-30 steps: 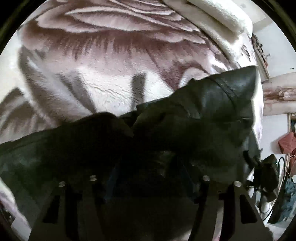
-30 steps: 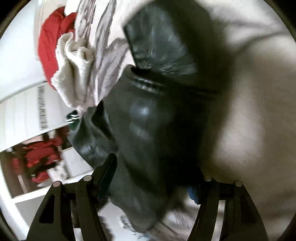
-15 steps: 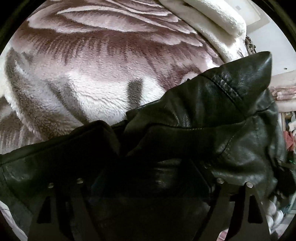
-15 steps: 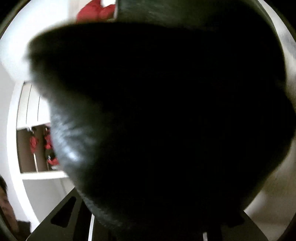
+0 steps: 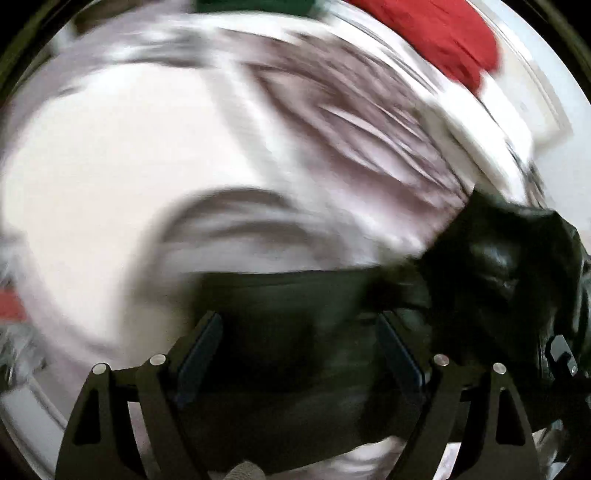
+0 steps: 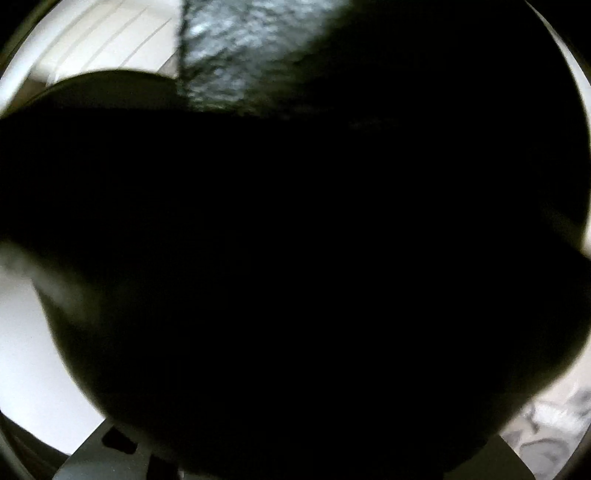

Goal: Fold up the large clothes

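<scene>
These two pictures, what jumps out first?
A big black leather jacket fills nearly the whole right wrist view, close to the lens. In the left wrist view it lies dark between the left gripper fingers, over a blurry white and brownish fleece blanket. Something red lies at the top right.

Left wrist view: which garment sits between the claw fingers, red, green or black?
The black jacket; the red and green ones lie beyond the blanket.

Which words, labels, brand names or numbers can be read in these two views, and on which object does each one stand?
None can be read.
Left wrist view: motion blur; no print shows on the black leather jacket, the patterned blanket or the red cloth.
Right wrist view: the jacket covers nearly the whole picture; no text shows.
</scene>
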A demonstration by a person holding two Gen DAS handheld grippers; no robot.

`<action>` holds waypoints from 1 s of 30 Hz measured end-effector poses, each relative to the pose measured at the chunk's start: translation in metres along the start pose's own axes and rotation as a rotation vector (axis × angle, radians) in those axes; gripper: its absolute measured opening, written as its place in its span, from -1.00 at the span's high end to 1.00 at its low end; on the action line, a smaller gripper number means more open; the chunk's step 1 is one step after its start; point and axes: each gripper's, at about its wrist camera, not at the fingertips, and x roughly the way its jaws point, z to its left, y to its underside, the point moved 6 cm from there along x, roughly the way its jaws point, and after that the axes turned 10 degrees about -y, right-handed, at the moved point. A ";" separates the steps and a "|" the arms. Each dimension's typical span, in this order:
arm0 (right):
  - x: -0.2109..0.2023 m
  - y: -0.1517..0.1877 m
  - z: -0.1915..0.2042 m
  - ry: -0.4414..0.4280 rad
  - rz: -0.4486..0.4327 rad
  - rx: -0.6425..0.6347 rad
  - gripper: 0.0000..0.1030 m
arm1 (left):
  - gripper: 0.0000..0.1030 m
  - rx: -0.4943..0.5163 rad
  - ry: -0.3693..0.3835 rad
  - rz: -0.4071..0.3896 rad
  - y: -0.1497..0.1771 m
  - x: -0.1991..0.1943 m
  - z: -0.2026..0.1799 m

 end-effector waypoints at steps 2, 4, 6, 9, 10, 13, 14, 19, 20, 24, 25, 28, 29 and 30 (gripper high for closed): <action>0.032 0.009 0.042 0.049 0.079 -0.130 0.56 | -0.65 -0.099 -0.063 -0.023 0.006 -0.019 0.062; 0.069 0.028 0.077 0.096 0.168 -0.257 0.56 | -0.65 -0.169 -0.125 -0.045 0.017 -0.030 0.108; 0.118 0.064 0.113 0.148 0.273 -0.419 0.56 | -0.65 -0.219 -0.208 -0.034 0.036 -0.034 0.152; 0.183 0.122 0.134 0.194 0.416 -0.549 0.56 | -0.68 -0.293 -0.270 -0.009 0.062 -0.030 0.195; 0.212 0.149 0.133 0.209 0.491 -0.574 0.56 | -0.72 -0.323 -0.279 -0.003 0.069 -0.029 0.209; 0.260 0.193 0.116 0.258 0.643 -0.579 0.39 | -0.74 -0.417 -0.271 0.023 0.088 -0.022 0.231; 0.268 0.199 0.112 0.269 0.677 -0.587 0.34 | -0.74 -0.442 -0.259 0.029 0.091 -0.019 0.232; 0.234 0.166 0.122 0.069 0.769 -0.458 -0.52 | -0.74 -0.449 -0.214 -0.001 0.088 -0.016 0.221; 0.219 0.155 0.124 -0.036 0.797 -0.366 -0.52 | -0.74 -0.444 -0.200 -0.017 0.086 -0.017 0.217; 0.154 0.099 0.123 -0.282 0.778 -0.166 -0.57 | -0.74 -0.404 -0.189 -0.050 0.075 -0.022 0.203; 0.137 0.096 0.115 -0.310 0.760 -0.135 -0.59 | -0.74 -0.397 -0.191 -0.056 0.071 -0.025 0.202; 0.118 0.069 0.053 -0.124 0.641 -0.087 -0.63 | -0.74 -0.346 -0.197 -0.070 0.062 -0.023 0.186; 0.117 0.077 0.036 -0.061 0.628 -0.083 -0.64 | -0.74 -0.330 -0.200 -0.067 0.061 -0.019 0.182; 0.123 0.073 0.006 0.002 0.621 -0.063 -0.64 | -0.74 -0.322 -0.199 -0.063 0.061 -0.016 0.179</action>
